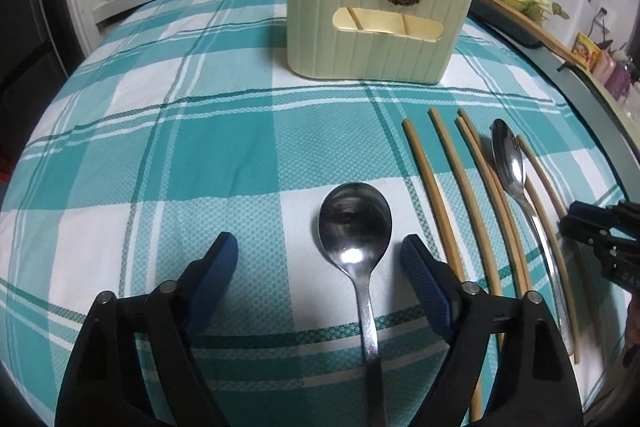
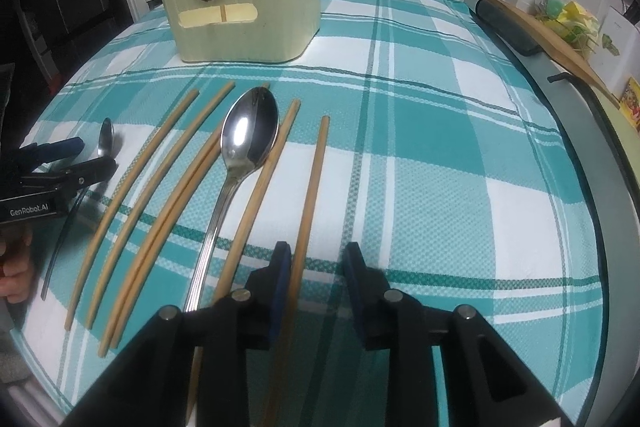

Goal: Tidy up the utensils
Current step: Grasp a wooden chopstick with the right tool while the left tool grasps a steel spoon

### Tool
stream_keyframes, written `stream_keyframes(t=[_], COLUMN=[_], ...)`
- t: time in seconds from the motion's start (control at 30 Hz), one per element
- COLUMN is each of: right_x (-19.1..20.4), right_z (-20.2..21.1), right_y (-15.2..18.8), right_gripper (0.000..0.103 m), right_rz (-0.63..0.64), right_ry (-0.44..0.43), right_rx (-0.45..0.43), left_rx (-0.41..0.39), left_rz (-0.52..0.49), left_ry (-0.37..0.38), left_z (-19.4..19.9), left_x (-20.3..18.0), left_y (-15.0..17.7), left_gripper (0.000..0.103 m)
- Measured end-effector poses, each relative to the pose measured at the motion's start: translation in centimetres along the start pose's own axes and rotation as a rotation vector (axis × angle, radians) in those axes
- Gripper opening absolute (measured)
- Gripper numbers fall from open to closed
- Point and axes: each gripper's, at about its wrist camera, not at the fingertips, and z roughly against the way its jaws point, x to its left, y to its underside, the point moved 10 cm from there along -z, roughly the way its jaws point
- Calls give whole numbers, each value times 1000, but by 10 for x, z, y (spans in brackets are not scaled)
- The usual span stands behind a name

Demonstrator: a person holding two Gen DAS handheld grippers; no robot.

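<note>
Two spoons (image 2: 248, 137), five loose chopsticks (image 2: 308, 203)

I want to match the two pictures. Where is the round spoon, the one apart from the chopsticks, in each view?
Left wrist view: the round spoon lies bottom centre, between the open fingers of the left tool.
Right wrist view: the same spoon is at the far left edge, mostly hidden behind the left tool.
Shared landmark: the cream utensil holder at the back of the checked cloth.

light: even indoor, dimmish | glare: your spoon bowls (image 1: 355, 223) (image 2: 250, 131) catch highlights | edges: heavy fisheye bend, dark vignette | focus: sharp
</note>
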Motion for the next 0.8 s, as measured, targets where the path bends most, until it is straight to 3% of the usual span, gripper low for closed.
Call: stream_keyframes(t=[0.27, 0.5, 0.57, 0.6, 0.63, 0.8], right_x=[3, 4, 3, 2, 1, -7], right_z=[-14, -39, -44, -47, -49, -47], right_y=[-21, -59, -68, -73, -76, -83], right_gripper=[28, 28, 23, 10, 8, 6], right_rz=[55, 38, 28, 30, 33, -79], right_ry=[-2, -22, -25, -17, -10, -92], right_rx=[32, 38, 37, 35, 32, 14], left_rx=[-16, -30, -37, -40, -41, -52], left_rz=[-18, -39, -43, -47, -48, -16], left_ry=[10, 41, 52, 57, 61, 88], left_z=[-1, -3, -3, -3, -3, 7], left_x=[-3, -8, -9, -9, -9, -4], left_y=[-5, -11, -12, -12, -13, -18], left_gripper=[68, 37, 37, 37, 36, 36])
